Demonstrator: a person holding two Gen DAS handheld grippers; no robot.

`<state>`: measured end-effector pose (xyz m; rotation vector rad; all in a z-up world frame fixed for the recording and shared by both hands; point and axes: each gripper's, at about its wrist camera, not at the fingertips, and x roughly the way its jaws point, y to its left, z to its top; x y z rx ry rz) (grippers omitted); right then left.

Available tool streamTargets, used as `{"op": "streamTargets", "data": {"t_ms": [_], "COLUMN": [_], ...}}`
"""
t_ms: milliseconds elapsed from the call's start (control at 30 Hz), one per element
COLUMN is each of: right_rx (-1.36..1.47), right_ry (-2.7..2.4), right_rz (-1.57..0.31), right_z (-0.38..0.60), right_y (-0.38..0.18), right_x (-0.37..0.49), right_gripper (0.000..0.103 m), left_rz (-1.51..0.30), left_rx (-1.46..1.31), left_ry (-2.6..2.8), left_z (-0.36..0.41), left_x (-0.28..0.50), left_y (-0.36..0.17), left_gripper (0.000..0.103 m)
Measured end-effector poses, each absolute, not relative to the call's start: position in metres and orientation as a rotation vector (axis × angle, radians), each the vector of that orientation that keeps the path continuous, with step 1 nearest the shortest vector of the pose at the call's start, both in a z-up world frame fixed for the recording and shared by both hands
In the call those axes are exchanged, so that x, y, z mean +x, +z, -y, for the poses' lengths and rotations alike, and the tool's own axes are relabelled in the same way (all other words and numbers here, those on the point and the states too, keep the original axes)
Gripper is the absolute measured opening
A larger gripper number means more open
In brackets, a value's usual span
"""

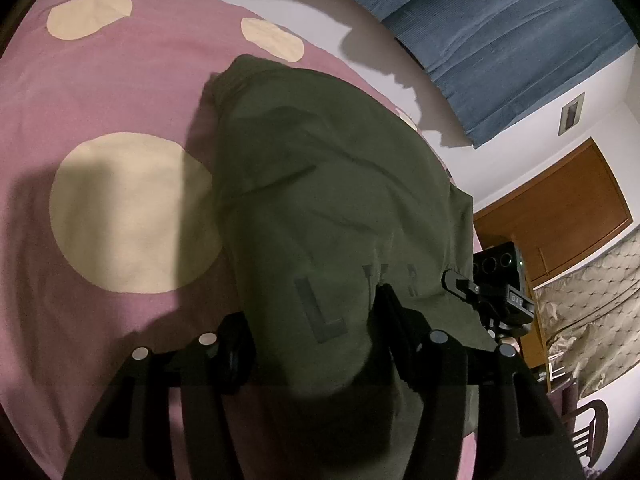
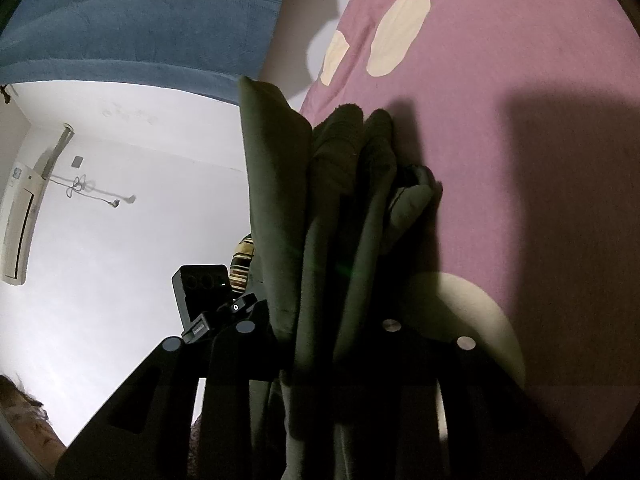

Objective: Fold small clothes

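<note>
An olive-green garment (image 1: 320,184) with dark printed letters stretches from my left gripper (image 1: 312,312) out over the pink bedcover (image 1: 120,92) with cream dots. Its cloth fills the gap between the left fingers, which are closed on a thick bundle of it. In the right wrist view the same garment (image 2: 280,184) hangs in bunched vertical folds, and my right gripper (image 2: 320,316) is shut on those folds. The right gripper (image 1: 492,296) also shows at the garment's right edge in the left wrist view. The left gripper (image 2: 208,292) appears beside the cloth in the right wrist view.
Beyond the pink bedcover (image 2: 520,120) is a white wall under a blue curtain (image 1: 500,32). A wooden door (image 1: 560,216) and a dark chair (image 1: 588,428) are at the right. An air conditioner (image 2: 18,224) is on the wall, and a person's head (image 2: 24,420) is low at the left.
</note>
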<state>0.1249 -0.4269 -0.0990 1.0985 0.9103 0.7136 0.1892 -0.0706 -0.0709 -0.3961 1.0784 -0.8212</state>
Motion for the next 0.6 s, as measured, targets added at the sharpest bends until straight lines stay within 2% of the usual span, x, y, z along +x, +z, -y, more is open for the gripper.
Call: {"op": "streamTargets", "data": {"t_ms": [167,233,333,433,600], "right_rx": [1.123,1.135,1.149,1.115,1.086], "right_ry": [0.709,0.706,0.691,0.642,0.571], "right_rz": [-0.909,-0.904,-0.882,-0.861,-0.83], "right_z": [0.427,0.429,0.436,0.443,0.454], "right_y": [-0.095,-0.092,-0.083,-0.066,-0.043], "right_x": [0.123,0.119,0.111,0.096,0.063], "right_gripper": [0.035,0.049,0.064,0.075,0.081], "left_rz": [-1.061,-1.058,-1.074,-1.068,-1.035], "left_rx": [-0.377,-0.38,-0.413,-0.447,-0.456], "left_ry": [-0.797,-0.782,-0.771,-0.773,-0.791], "left_z": [0.07,0.069,0.063,0.052,0.026], "left_x": [0.188,0.187,0.184,0.178,0.148], "left_y": [-0.069,-0.067,-0.064,-0.056,-0.041], "left_gripper": [0.067,0.072,0.076,0.078,0.083]}}
